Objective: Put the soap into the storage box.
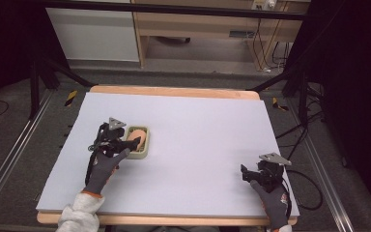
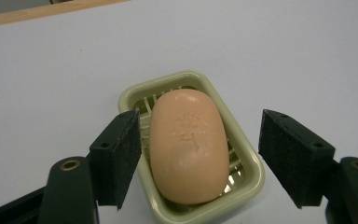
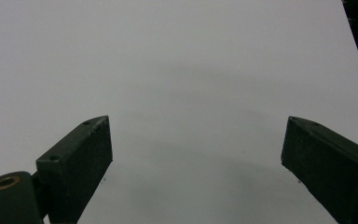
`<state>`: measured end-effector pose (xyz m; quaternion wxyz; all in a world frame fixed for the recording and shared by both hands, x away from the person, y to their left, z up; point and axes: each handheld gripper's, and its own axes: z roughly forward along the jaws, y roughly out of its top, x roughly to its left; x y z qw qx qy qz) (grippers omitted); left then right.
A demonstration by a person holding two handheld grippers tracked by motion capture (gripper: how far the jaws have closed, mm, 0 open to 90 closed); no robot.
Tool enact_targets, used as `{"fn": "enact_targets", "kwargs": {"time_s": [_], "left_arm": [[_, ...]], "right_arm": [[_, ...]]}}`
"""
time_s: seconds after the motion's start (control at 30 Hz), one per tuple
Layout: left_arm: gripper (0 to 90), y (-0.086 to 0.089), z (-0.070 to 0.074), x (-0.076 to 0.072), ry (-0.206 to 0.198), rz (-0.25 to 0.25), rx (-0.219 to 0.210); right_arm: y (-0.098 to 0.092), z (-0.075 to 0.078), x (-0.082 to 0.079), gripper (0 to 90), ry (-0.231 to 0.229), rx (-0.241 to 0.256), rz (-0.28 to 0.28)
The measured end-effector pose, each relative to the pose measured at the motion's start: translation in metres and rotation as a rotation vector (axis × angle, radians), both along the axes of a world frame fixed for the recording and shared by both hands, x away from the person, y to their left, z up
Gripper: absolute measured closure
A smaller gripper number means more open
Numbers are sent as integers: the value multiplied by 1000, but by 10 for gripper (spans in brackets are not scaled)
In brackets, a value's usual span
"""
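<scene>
A peach oval soap bar (image 2: 189,147) lies in a pale green slotted soap dish (image 2: 247,154) on the white table sheet, left of centre in the high view, where the dish (image 1: 142,153) shows too. My left gripper (image 2: 200,156) hovers over it, open, its jaws standing either side of the soap without touching it; from above the left gripper (image 1: 129,142) sits at the dish's left rim. My right gripper (image 3: 196,163) is open over bare sheet, and the right gripper (image 1: 247,172) rests near the table's front right.
The white sheet (image 1: 198,140) covers a wooden table whose edge (image 1: 174,90) shows at the back. Black frame legs and cables stand around the table on the floor. A wooden cabinet is behind.
</scene>
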<state>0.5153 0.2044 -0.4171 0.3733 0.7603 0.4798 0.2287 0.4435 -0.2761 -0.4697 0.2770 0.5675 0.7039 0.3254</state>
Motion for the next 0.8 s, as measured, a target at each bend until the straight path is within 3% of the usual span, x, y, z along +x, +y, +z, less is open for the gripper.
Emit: {"fn": "enact_targets", "kwargs": {"time_s": [0.33,0.43,0.53,0.8], "left_arm": [[253,28,-14,-24,-65,15,-12],[245,37,-21,-31,-72,19,2],[235,44,-27,-35,-66,26,23],[218,64,-41,-48,-48,53,22]], "right_arm": [[-3,-1,-1,85,4,-2,-15],[-4,-1,-1,83,3,-5,-19],[-4,-2,-2,80,7,-8,-20],[-6,-4,-2,75,9,-14,-37]]}}
